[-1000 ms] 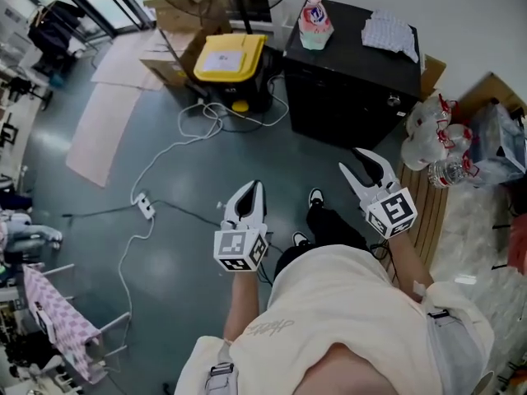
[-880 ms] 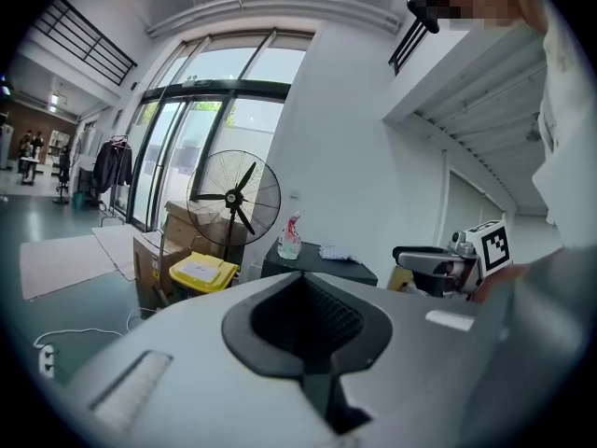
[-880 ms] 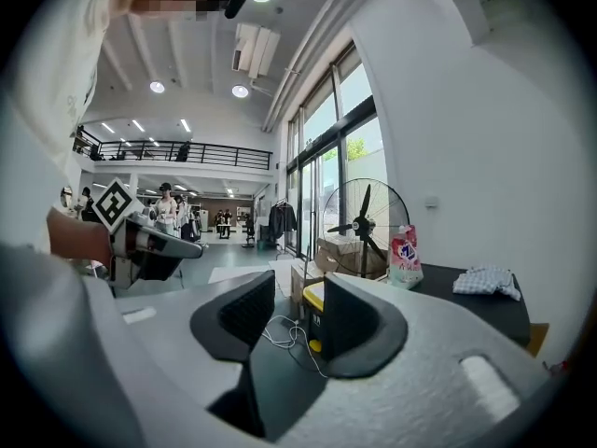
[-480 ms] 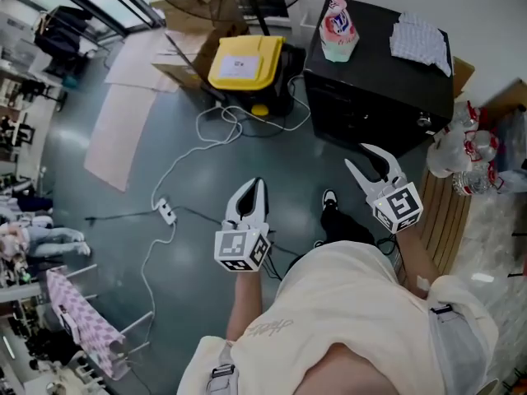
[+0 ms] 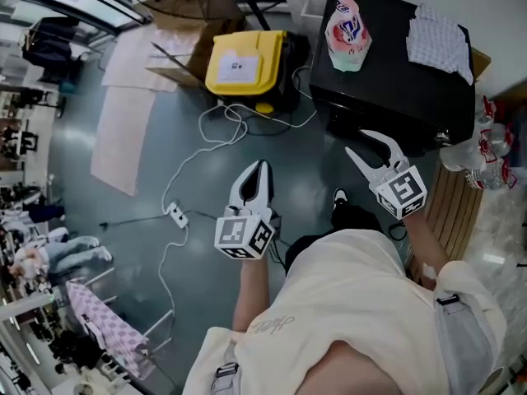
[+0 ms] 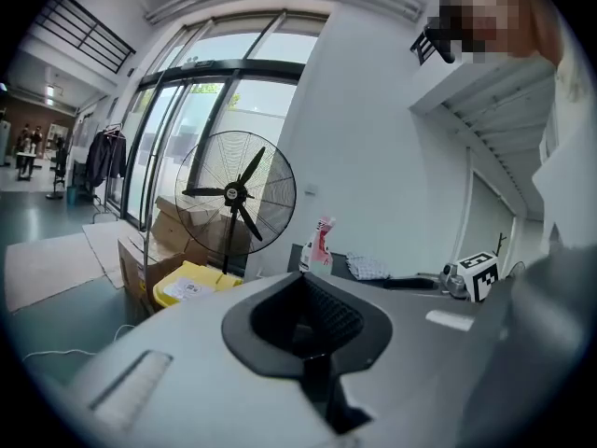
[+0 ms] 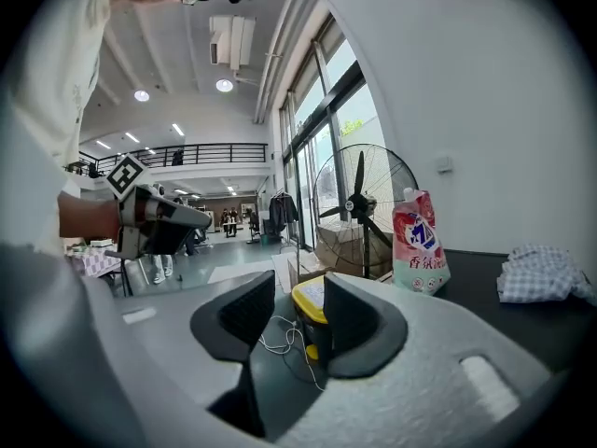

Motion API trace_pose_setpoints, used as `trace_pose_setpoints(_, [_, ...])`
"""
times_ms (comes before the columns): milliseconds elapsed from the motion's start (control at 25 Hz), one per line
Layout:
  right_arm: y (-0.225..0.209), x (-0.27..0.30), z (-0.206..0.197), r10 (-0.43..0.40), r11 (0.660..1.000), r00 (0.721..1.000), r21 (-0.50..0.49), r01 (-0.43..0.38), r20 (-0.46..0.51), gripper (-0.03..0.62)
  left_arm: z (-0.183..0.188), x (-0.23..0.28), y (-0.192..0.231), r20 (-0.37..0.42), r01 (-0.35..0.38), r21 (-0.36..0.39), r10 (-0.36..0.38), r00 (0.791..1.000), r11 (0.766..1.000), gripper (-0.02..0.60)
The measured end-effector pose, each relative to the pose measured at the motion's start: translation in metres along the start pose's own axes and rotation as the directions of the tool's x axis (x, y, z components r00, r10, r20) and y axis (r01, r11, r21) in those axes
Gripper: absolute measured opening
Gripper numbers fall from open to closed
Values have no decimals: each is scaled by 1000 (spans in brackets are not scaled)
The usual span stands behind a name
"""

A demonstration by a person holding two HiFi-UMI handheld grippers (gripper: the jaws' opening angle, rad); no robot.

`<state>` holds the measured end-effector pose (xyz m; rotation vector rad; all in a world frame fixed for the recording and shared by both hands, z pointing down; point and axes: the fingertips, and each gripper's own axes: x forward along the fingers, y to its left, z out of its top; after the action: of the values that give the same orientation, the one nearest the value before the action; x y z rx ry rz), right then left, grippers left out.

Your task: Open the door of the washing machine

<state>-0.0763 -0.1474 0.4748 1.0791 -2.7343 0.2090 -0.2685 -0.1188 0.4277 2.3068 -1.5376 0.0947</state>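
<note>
The washing machine (image 5: 395, 64) is a black box at the upper right of the head view; its door cannot be made out from above. My right gripper (image 5: 368, 145) hangs just in front of its near face, jaws spread, touching nothing. My left gripper (image 5: 259, 169) floats over the grey floor left of the machine, jaws pressed together and empty. The right gripper view looks between the open pads (image 7: 250, 308) towards the machine's black top (image 7: 522, 315). In the left gripper view the gripper (image 6: 303, 320) is shut, with the machine (image 6: 392, 283) beyond.
A pink detergent pouch (image 5: 347, 27) and a checked cloth (image 5: 439, 35) lie on the machine. A yellow-lidded box (image 5: 241, 60), cardboard and a fan (image 6: 235, 194) stand to its left. A white cable and power strip (image 5: 174, 214) cross the floor. Water bottles (image 5: 494, 151) and a wooden pallet (image 5: 453, 212) are at right.
The person has moved closer to the machine, which now sits nearer both grippers. The right gripper has edged towards its front. Neither gripper's jaws have changed.
</note>
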Motion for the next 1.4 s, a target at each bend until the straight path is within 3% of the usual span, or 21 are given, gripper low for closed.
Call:
trace_pose_setpoints(320, [-5,46,-1,5,1000,999,7,-5,-47,163,16,37,48,-8,10,-4,-10,1000,1000,18])
trace_pose_setpoints(520, [0,79,11,-85,996,996,-34,84,-41,163,17,59,96,-21,77,-21,-77,997,997,18])
trace_pose_setpoints(760, [5,112,14,-212,977,976,-41,209,-58,163,48,82,142,-20,205,89,-204,979,975,18])
trace_pose_setpoints(1080, [11,126,-27,-321,947,921,-86,310,-219,164,40,106,171,-71,315,49,-311,948,948,18])
trace_pose_setpoints(1400, [-7,146,-78,-277,961,896,-88,262,-348,170,38,128,165,-108,354,50,-347,932,934,18])
